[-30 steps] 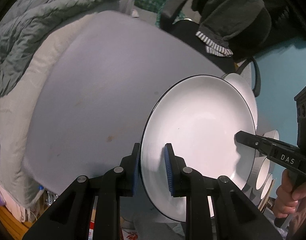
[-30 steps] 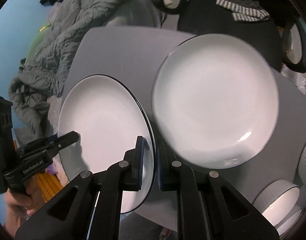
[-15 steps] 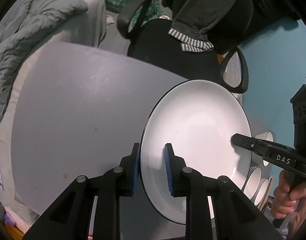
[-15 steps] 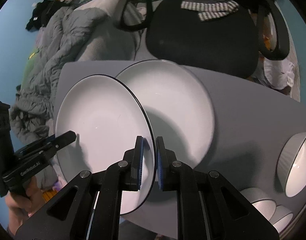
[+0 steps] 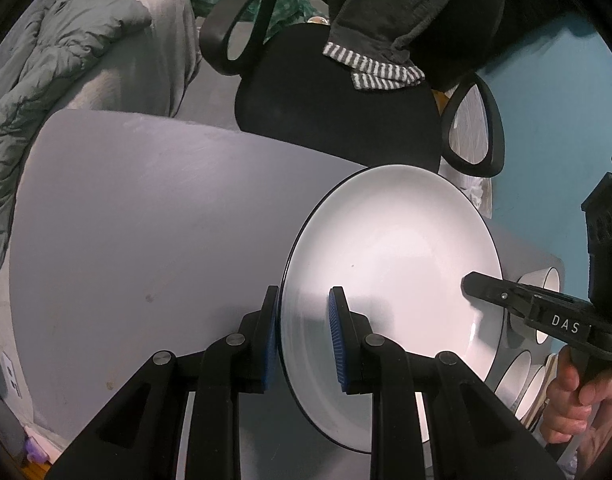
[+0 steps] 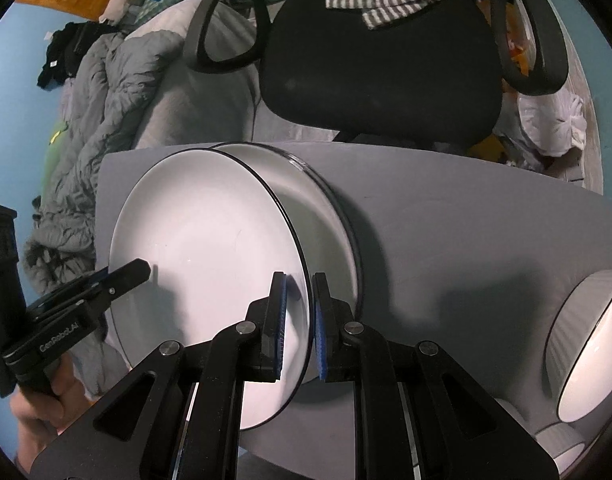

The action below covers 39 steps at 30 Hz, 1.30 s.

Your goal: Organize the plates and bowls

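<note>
A white plate with a thin dark rim [image 5: 393, 264] [image 6: 210, 248] hangs tilted over the grey table [image 5: 154, 216] [image 6: 445, 220]. My left gripper [image 5: 306, 312] is shut on its left rim. My right gripper [image 6: 300, 296] is shut on the opposite rim. Each gripper shows in the other's view: the right gripper [image 5: 471, 282] at the plate's far edge, the left gripper [image 6: 140, 270] likewise. A second white plate [image 6: 325, 216] lies on the table just behind and under the held one, mostly hidden by it.
White ribbed bowls [image 6: 585, 340] [image 5: 543, 280] stand at the table's right end, with smaller ones [image 5: 513, 380] in front. A black office chair [image 6: 377, 64] with clothes draped on it stands beyond the far edge. A grey duvet [image 5: 46, 80] lies to the left.
Both grippers have carried the plate across the table toward the chair side. It now overlaps the second plate, which lay apart to its right a second ago. Both grips are unchanged.
</note>
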### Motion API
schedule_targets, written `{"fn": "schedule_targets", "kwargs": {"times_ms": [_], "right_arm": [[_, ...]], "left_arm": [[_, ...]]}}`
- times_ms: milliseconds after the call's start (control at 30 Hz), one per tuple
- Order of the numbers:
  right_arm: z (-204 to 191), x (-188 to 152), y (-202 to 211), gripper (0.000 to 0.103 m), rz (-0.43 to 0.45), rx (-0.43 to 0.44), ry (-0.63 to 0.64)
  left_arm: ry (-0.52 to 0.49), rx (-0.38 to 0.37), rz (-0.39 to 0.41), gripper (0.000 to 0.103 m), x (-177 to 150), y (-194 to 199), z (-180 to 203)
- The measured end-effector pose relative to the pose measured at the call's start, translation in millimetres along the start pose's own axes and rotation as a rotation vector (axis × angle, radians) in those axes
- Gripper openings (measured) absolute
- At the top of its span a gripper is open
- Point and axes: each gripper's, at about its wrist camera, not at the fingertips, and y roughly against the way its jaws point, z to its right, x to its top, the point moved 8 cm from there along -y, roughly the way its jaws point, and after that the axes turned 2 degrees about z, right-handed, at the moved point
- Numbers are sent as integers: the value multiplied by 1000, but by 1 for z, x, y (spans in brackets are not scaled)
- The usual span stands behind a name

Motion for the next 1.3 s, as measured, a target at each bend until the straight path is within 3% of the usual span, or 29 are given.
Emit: {"fn": "schedule_targets", "kwargs": {"times_ms": [467, 567, 667, 867, 1000, 1133, 1300], "right_arm": [[10, 4, -3, 13, -11, -5, -12], [10, 3, -4, 13, -15, -15, -18], [10, 1, -6, 15, -27, -38, -30], [12, 3, -5, 17, -46, -30, -75], [14, 3, -5, 17, -58, -26, -121], [13, 1, -6, 25, -85, -13, -155], [12, -1, -4, 25, -94, -31, -168]], "left_arm": [[-13, 14, -18, 22, 1, -10, 5], [-34, 49, -23, 23, 0, -13, 5], [-39, 64, -70, 24, -3, -20, 2], [-41, 33, -69, 25, -3, -19, 1], [-38, 35, -64, 25, -4, -17, -3], [-39, 36, -49, 25, -6, -11, -2], [-54, 55, -35, 25, -10, -3, -3]]}}
